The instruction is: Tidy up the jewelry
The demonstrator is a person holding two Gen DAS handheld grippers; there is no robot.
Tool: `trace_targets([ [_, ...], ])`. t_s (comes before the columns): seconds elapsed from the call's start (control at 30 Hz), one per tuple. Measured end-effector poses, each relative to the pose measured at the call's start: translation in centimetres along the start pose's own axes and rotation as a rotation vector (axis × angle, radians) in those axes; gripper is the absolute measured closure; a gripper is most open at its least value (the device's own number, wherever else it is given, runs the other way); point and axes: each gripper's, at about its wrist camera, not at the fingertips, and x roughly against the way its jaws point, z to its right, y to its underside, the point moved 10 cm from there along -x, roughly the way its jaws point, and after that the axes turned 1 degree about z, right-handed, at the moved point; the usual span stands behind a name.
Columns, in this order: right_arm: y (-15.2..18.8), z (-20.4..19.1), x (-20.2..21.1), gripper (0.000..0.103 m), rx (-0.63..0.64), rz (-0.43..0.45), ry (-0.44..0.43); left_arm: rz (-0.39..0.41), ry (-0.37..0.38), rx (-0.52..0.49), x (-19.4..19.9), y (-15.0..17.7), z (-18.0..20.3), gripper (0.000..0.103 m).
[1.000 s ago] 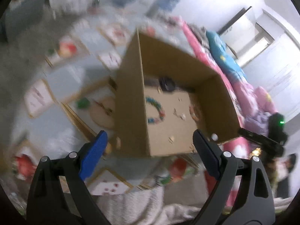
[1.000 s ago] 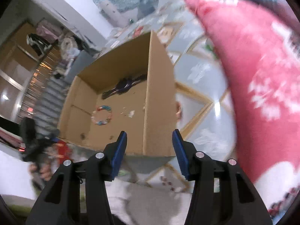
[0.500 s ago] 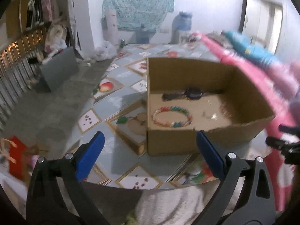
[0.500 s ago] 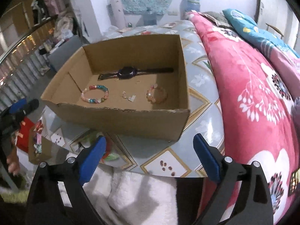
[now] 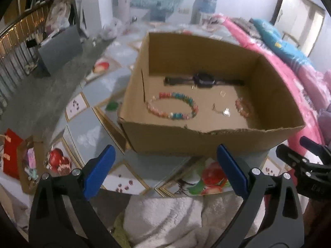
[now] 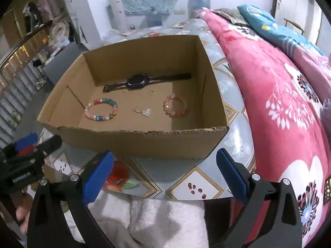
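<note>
Both my grippers, left gripper and right gripper, hover w/ fingers wide apart, nothing between them; the right's are opening the last bit. Jewelry sits on the floor of the cardboard box: black watch at the back, multicolour bead bracelet, orange bead bracelet, small chain piece between. Beads likely light, round, slippery on elastic, so pinch across one side of the ring; the chain looks thin and fragile, take it by the pendant.

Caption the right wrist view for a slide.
Open right gripper before a cardboard box holding a watch, two bead bracelets and a small chain.
</note>
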Motion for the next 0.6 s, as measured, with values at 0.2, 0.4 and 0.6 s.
trace_targets([
  [0.2, 0.1, -1.0, -0.9, 0.007, 0.018, -0.020, -0.006, -0.050, -0.014, -0.020, -1.1, 0.7, 1.3, 0.008],
  [0.4, 0.1, -0.8, -1.4, 0.007, 0.018, -0.029, 0.008, -0.061, -0.027, -0.019, -1.4, 0.4, 1.4, 0.008],
  [0.6, 0.1, -0.5, -2.1, 0.007, 0.005, -0.038, 0.009, -0.073, -0.039, -0.021, -1.6, 0.4, 1.4, 0.008],
])
